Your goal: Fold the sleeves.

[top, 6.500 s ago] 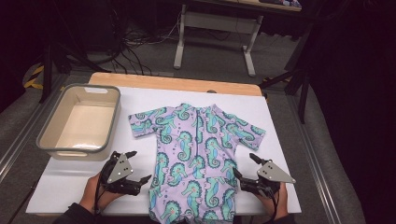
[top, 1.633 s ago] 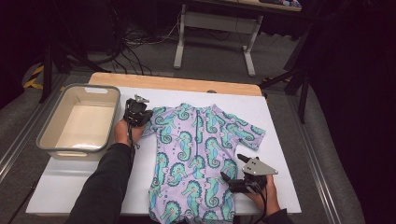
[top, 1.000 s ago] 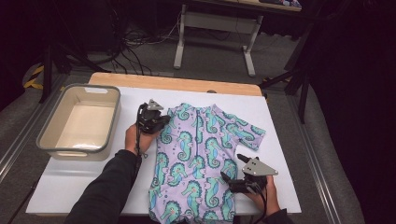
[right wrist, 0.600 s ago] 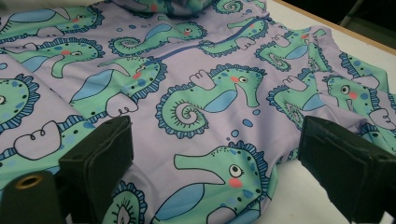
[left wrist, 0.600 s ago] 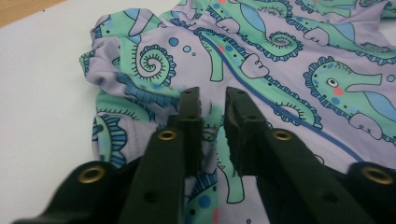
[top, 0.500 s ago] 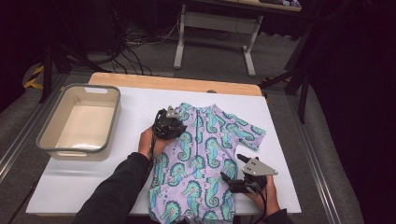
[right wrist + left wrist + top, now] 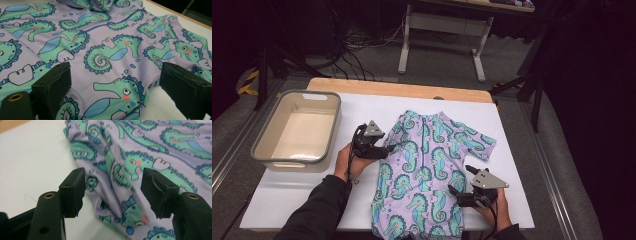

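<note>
The seahorse swimsuit (image 7: 424,175) lies flat on the white table (image 7: 287,192), its left sleeve folded in over the chest. The left gripper (image 7: 384,149) sits at the suit's left edge by that fold; its jaws have just been opening and stand apart. The left gripper view gives what the high view cannot: a bunched ridge of purple fabric (image 7: 112,182) lies loose in the gap, and neither pad (image 7: 75,190) presses on it, with bare table beneath the left-hand pad. The right gripper (image 7: 462,192) rests low on the suit's right side, just below the spread right sleeve (image 7: 474,145). Its own view shows the jaws wide apart, flat cloth with a large seahorse (image 7: 117,90) between them, nothing clamped, and the hem's edge meeting white table by the right-hand pad (image 7: 185,92). The high view alone takes in the grey tub (image 7: 267,150), well to the left of the left gripper, beyond the hand (image 7: 347,162) that holds it.
</note>
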`<state>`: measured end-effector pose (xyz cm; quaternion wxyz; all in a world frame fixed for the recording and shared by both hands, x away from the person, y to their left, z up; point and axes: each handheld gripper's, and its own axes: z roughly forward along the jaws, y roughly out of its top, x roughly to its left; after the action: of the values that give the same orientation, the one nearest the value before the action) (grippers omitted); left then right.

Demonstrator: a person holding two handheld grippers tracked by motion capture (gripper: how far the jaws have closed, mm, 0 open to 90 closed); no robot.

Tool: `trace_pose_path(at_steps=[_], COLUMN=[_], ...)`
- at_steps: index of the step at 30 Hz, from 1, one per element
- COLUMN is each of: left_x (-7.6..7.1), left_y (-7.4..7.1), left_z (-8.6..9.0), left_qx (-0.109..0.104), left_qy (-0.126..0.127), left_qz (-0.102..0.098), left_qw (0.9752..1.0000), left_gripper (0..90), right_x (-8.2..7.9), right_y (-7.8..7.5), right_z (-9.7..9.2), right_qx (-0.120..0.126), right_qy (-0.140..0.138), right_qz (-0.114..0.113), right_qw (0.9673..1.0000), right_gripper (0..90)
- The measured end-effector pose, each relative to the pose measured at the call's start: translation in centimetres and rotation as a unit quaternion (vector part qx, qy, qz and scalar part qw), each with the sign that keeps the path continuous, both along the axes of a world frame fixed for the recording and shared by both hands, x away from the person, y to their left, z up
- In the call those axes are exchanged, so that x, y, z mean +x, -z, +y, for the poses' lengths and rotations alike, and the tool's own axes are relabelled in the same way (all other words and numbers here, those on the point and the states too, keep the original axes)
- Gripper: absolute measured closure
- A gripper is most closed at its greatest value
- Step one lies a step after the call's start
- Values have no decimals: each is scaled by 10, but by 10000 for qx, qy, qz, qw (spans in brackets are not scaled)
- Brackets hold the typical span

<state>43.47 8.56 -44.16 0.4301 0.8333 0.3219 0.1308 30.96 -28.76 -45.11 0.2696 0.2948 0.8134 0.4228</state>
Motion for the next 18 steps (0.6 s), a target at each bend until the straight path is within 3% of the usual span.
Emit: trace_pose_path(at_steps=[2, 5, 8, 11, 12, 15, 16, 17, 18], left_x=[2, 5, 8, 8, 8, 4, 1, 1, -3], left_y=[3, 4, 7, 8, 9, 6, 4, 4, 1], left_z=[1, -4, -17, -25, -28, -37, -42, -42, -45], left_qx=[-157, -207, -17, 38, 31, 144, 250, 250, 403], left_qy=[-1, 67, 140, 181, 228, 492, 610, 610, 568], left_qz=[78, -33, -54, -19, -22, -124, -214, -214, -365], left_qw=[9998, 9998, 9999, 9998, 9997, 9986, 9976, 9976, 9969], left_gripper=[362, 371, 387, 428, 592, 742, 755, 751, 746], right_x=[0, 1, 1, 1, 0, 0, 0, 0, 0], right_y=[0, 0, 0, 0, 0, 0, 0, 0, 0], right_z=[1, 1, 0, 0, 0, 0, 0, 0, 0], right_qx=[-6, -11, 2, 0, -18, 0, -9, -26, -19], right_qy=[-7, -12, -11, -13, -15, -11, -11, -13, -16], right_qz=[0, 6, 10, 11, -20, -8, -11, -12, -24], right_qw=[10000, 10000, 10000, 10000, 10000, 10000, 10000, 10000, 10000], right_gripper=[112, 112, 112, 113, 115, 115, 115, 116, 116])
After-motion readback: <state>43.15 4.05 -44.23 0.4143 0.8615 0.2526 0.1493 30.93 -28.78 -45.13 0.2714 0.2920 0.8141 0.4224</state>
